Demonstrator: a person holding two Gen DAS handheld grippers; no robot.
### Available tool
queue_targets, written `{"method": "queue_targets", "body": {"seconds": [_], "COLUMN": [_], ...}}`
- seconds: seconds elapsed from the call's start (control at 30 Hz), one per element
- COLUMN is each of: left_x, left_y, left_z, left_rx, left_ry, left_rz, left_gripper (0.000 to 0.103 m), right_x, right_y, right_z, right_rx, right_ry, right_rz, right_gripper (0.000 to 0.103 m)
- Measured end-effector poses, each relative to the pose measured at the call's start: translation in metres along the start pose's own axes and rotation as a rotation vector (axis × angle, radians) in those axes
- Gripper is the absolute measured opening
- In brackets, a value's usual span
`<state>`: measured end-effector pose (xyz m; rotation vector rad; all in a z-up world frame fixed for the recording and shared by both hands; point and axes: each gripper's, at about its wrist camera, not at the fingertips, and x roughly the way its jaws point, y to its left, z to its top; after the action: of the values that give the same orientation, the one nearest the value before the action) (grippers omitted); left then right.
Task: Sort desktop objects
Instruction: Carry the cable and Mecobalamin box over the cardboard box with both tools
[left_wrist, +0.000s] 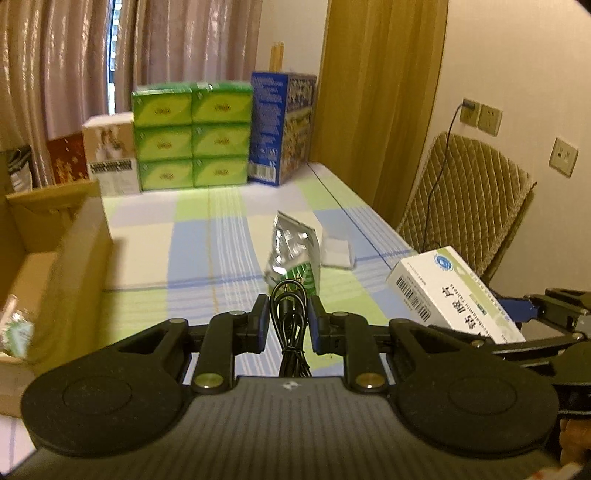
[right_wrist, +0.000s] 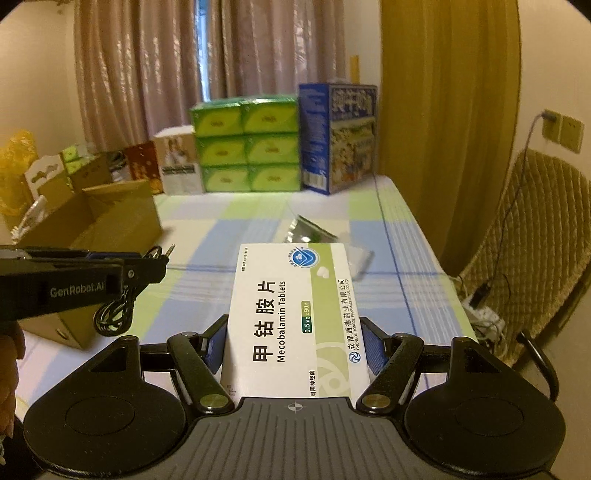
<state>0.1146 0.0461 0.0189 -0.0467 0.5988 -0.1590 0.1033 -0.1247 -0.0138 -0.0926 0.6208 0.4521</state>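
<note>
My left gripper (left_wrist: 289, 317) is shut on a coiled black cable (left_wrist: 290, 325), held above the checked tablecloth; from the right wrist the same gripper (right_wrist: 162, 258) shows at the left with the cable (right_wrist: 112, 317) dangling under it. My right gripper (right_wrist: 293, 341) is shut on a white and green medicine box (right_wrist: 295, 314), which lies flat between its blue pads; the box (left_wrist: 454, 291) also shows at the right of the left wrist view. A silver and green foil pouch (left_wrist: 293, 251) and a small white packet (left_wrist: 337, 252) lie on the table ahead.
An open cardboard box (left_wrist: 74, 251) stands at the table's left, with small items inside. Stacked green tissue packs (left_wrist: 192, 134), a blue carton (left_wrist: 282, 127) and a white carton (left_wrist: 110, 151) line the far edge. A quilted chair (left_wrist: 465, 206) stands to the right.
</note>
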Motion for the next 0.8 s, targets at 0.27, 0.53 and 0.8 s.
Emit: {"method": "queue_targets", "body": {"seconds": [0.27, 0.53, 0.8], "left_x": [-0.042, -0.082, -0.115], "left_y": [0.028, 0.065, 0.109], "left_z": [0.014, 0.018, 0.012], "left_rx": [0.001, -0.014, -0.041], "left_ry": [-0.042, -0.069, -0.074], "left_rz": [0.046, 0.108, 0.177], "left_gripper": [0.018, 0.018, 0.018], "right_x": [-0.013, -0.015, -0.009], "right_y": [0.034, 0.077, 0.124], "right_z": [0.017, 0.031, 0.041], "right_rx": [-0.02, -0.058, -0.096], "right_ry": [-0.033, -0.047, -0.055], "right_rz": [0.057, 0.128, 0.2], "right_gripper": [0.068, 0.068, 0.068]}}
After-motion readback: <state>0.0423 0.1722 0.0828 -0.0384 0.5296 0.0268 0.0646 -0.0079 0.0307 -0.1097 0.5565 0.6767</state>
